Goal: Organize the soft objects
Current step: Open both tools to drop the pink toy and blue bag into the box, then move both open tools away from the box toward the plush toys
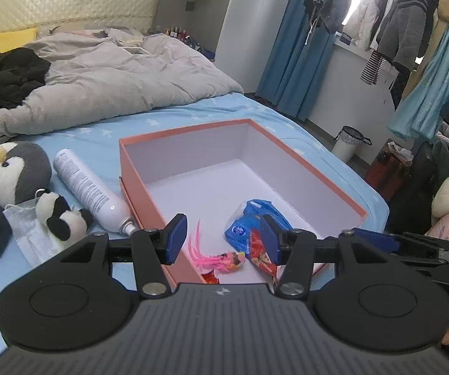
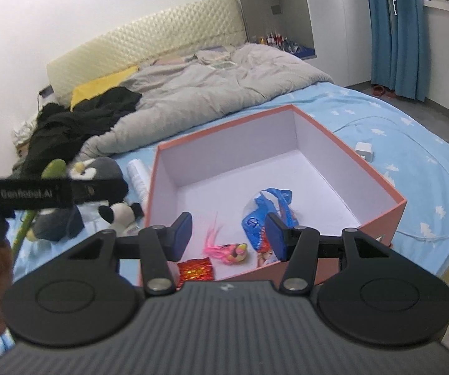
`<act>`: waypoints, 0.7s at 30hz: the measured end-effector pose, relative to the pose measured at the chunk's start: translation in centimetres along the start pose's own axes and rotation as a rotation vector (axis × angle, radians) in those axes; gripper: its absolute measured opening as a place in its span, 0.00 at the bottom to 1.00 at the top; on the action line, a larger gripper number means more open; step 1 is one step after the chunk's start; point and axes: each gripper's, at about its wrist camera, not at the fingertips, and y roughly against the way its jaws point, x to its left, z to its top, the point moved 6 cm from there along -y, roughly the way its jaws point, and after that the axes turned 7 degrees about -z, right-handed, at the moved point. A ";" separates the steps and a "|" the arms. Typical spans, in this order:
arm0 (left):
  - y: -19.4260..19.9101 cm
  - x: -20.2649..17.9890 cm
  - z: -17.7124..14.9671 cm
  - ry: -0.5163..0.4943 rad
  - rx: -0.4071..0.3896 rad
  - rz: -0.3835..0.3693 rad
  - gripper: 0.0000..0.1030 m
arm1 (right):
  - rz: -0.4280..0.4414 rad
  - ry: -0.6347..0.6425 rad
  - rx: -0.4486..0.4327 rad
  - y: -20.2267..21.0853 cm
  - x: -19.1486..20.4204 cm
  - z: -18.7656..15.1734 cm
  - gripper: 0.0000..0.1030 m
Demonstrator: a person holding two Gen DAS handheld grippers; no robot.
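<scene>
Both claws hang spread and empty over the near end of the orange box (image 1: 132, 168): the left claw (image 1: 221, 239) and the right claw (image 2: 229, 234) each show a clear gap between their blue pads, with nothing held. Already inside the box, at its near end, lie a pink-haired doll (image 1: 224, 261), a blue plastic packet (image 1: 249, 222) and a red foil packet (image 2: 194, 268). What probably remains to sort sits on the bed (image 1: 193, 115) just left of the box: a grey-and-white penguin plush (image 1: 12, 168) and a small panda plush (image 1: 59, 215), the panda resting on a face mask (image 1: 26, 228), with a white spray can (image 1: 90, 189) lying between the plush toys and the box wall. The plush toys should be light and squashy, so I would pinch deep into the body rather than a flipper or ear, which could stretch and slip free; the panda looks small enough to take around its middle. The can is hard and smooth and seems not to belong with the soft things. From the left wrist, the panda, mask and can are plainly laid out, while the right wrist shows them half hidden behind the other handle, yet alone reveals a small white charger (image 2: 364, 150) on the sheet beyond the box's right wall and something green by the penguin.
</scene>
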 end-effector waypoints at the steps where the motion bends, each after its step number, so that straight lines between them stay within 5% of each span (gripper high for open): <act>1: 0.4 0.0 -0.2 0.002 -0.003 0.000 0.56 | 0.003 0.001 -0.003 0.3 0.3 -0.2 0.53; 21: 7.5 -0.1 -5.2 0.066 -0.042 0.030 0.56 | 0.076 0.019 -0.046 5.6 4.1 -3.0 0.53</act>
